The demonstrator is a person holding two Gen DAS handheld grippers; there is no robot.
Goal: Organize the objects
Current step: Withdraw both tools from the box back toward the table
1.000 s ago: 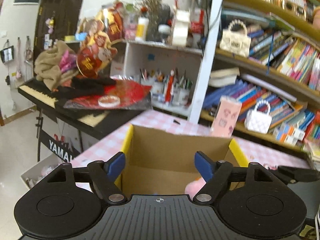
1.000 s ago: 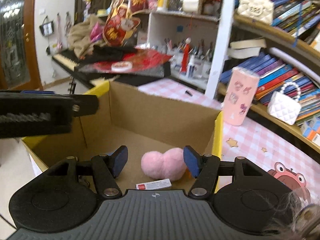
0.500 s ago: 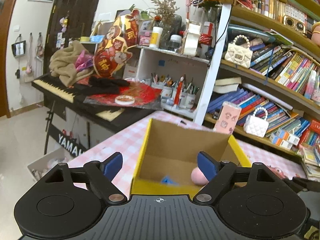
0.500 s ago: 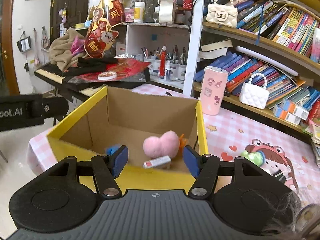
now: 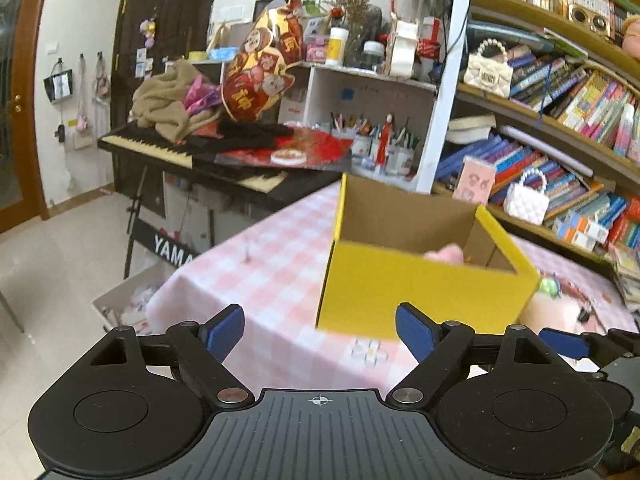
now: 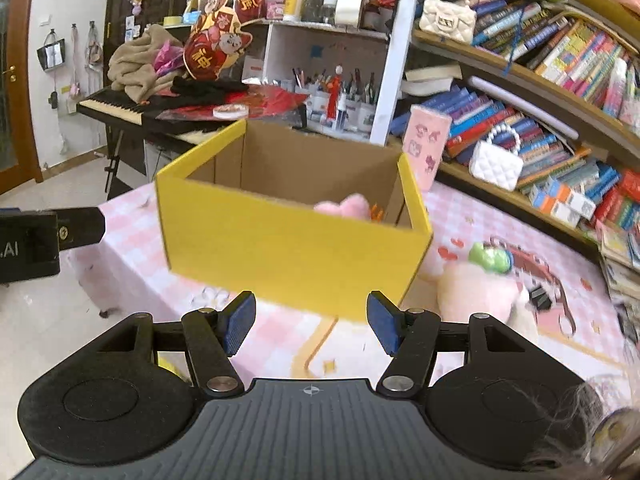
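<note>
Yellow cardboard box (image 6: pixel 288 236) sits on the pink-checked tablecloth (image 5: pixel 272 264), open at the top, brown inside. Pink fluffy pompom (image 6: pixel 348 206) peeks over the near wall, lying toward the box's right side; something small & orange just beside it, can't tell what.

Left gripper (image 5: pixel 320 330) hovers short of the box, near the table's front edge. Its blue pads (image 5: pixel 222 330) stand wide apart w/ nothing between them, jaws spread and just been widening a bit more. Box is ahead and to the right of it, not touching.

Right gripper (image 6: pixel 310 322) hangs in front of the box's near yellow wall, pads apart at roughly half spread, gripping nothing. The box is beyond the tips, apart from them. Left gripper's black body shows at the left edge of the right wrist view.

To the right of the box on the cloth: a pale plush toy (image 6: pixel 480 292) w/ a green bit (image 6: pixel 490 258) on top, blurred. A pink case (image 6: pixel 426 148) w/ cartoon prints stands behind the box by the bookshelf (image 6: pixel 540 92). White quilted mini handbag (image 6: pixel 496 162) on the lower shelf. Keyboard piano (image 5: pixel 168 148) off to the left, piled w/ cloth and red decorations.
</note>
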